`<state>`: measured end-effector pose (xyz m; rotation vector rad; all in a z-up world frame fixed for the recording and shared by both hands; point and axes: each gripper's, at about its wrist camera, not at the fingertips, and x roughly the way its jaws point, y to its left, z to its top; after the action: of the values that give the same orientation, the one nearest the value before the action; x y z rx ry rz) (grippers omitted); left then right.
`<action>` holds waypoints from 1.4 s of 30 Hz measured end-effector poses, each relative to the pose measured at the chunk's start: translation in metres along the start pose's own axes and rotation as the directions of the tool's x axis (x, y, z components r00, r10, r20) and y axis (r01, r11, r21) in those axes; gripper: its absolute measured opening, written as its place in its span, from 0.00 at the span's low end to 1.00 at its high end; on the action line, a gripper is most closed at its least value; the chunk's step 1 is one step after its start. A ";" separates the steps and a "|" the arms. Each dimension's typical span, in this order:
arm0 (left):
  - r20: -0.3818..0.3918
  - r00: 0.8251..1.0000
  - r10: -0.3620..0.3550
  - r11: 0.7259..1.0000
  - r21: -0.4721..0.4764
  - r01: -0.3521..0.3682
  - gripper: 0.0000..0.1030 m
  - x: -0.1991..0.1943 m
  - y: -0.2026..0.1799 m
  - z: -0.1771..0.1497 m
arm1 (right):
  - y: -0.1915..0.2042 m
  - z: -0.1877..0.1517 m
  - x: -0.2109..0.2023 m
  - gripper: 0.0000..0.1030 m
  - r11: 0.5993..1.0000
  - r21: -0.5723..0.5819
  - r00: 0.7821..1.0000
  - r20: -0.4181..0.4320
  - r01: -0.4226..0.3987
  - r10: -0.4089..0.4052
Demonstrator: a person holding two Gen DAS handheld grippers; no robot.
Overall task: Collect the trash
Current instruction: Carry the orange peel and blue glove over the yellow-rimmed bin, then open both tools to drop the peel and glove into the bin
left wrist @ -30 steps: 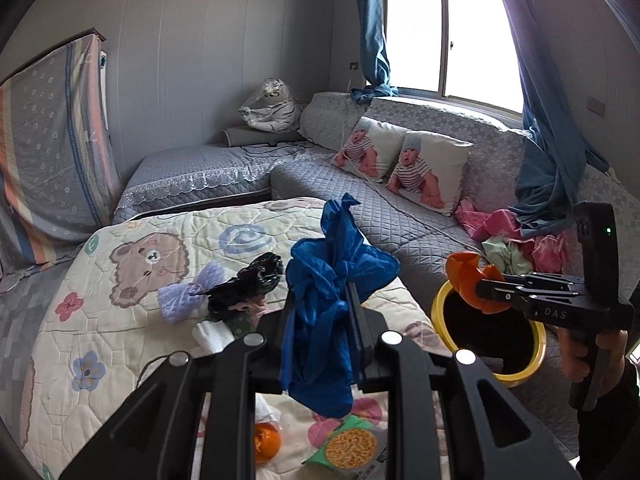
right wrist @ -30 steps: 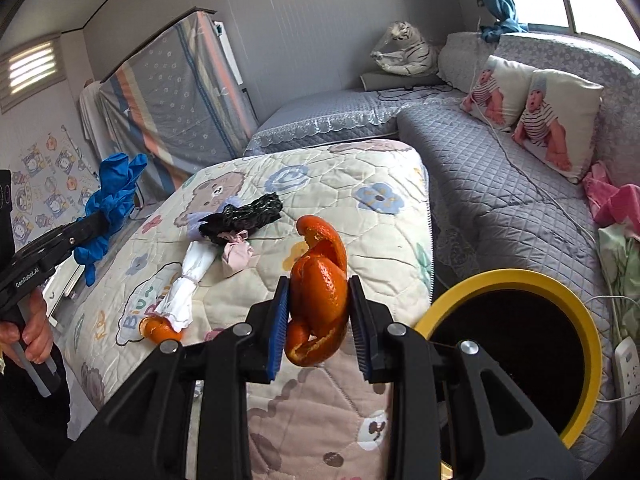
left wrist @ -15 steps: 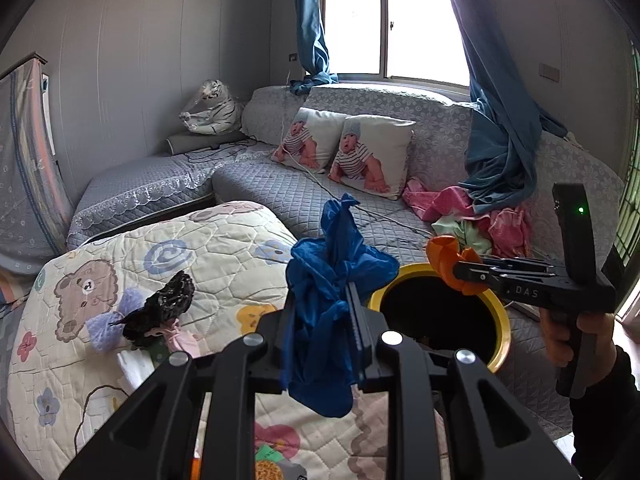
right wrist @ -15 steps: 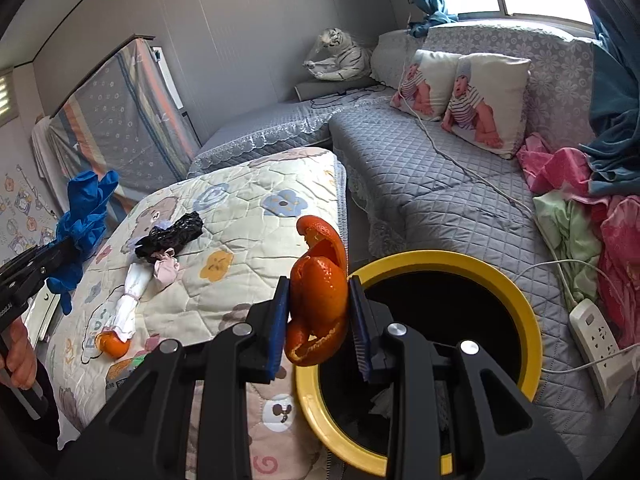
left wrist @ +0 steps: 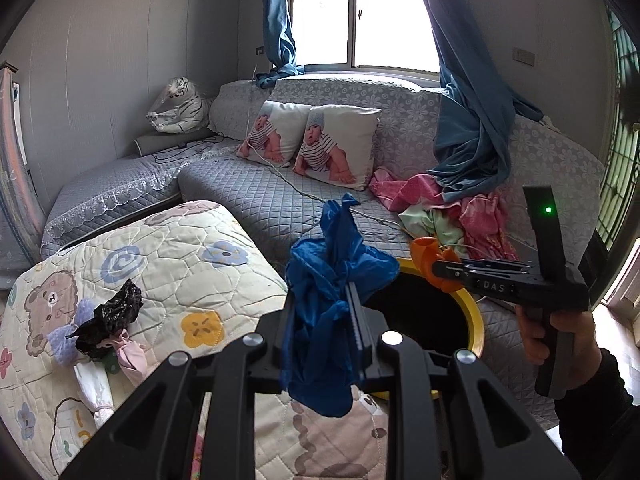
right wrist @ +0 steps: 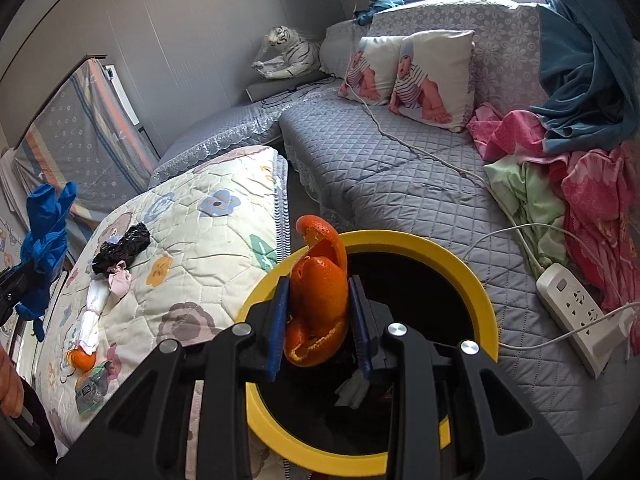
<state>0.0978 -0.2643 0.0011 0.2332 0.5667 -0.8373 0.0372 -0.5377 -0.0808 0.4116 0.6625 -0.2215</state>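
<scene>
My left gripper point(left wrist: 322, 336) is shut on a crumpled blue plastic bag point(left wrist: 332, 280) and holds it above the quilt edge, just left of the yellow-rimmed bin point(left wrist: 474, 320). My right gripper point(right wrist: 320, 316) is shut on an orange peel point(right wrist: 320, 288) and holds it over the bin's point(right wrist: 476, 280) left rim. In the left wrist view the right gripper point(left wrist: 440, 268) with the peel point(left wrist: 424, 252) hangs over the bin's far rim. The blue bag also shows at the left of the right wrist view point(right wrist: 44, 236).
On the quilted table point(right wrist: 200, 240) lie a black bag point(right wrist: 122, 248), a pink wad point(right wrist: 120, 282), a white wrapped bundle point(right wrist: 90, 320), a small orange point(right wrist: 80, 360) and a snack packet point(right wrist: 90, 388). A grey sofa point(right wrist: 380, 160) with pillows, clothes and a power strip point(right wrist: 572, 312) is behind.
Both grippers have swung right toward the bin. The orange peel now hangs over the bin's rim, and the blue bag is closer to the bin. Both grips are unchanged.
</scene>
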 end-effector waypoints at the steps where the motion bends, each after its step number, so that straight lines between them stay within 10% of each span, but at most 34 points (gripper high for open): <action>1: -0.002 1.000 -0.004 1.000 0.000 0.004 0.21 0.002 -0.002 0.000 | -0.003 0.000 0.001 0.27 1.000 0.010 1.000 -0.004 0.000 0.000; 33: -0.213 0.973 -0.084 0.996 -0.048 0.076 0.24 0.157 -0.054 -0.018 | -0.061 -0.017 0.046 0.29 0.989 0.106 0.987 -0.131 0.106 -0.092; 42: -0.228 0.971 -0.075 0.992 -0.112 0.050 0.45 0.163 -0.041 -0.019 | -0.065 -0.018 0.050 0.34 0.985 0.133 0.983 -0.158 0.114 -0.092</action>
<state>0.1464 -0.3872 -0.1047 0.2187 0.8391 -0.8437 0.0446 -0.5915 -0.1452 0.5342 0.8211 -0.3397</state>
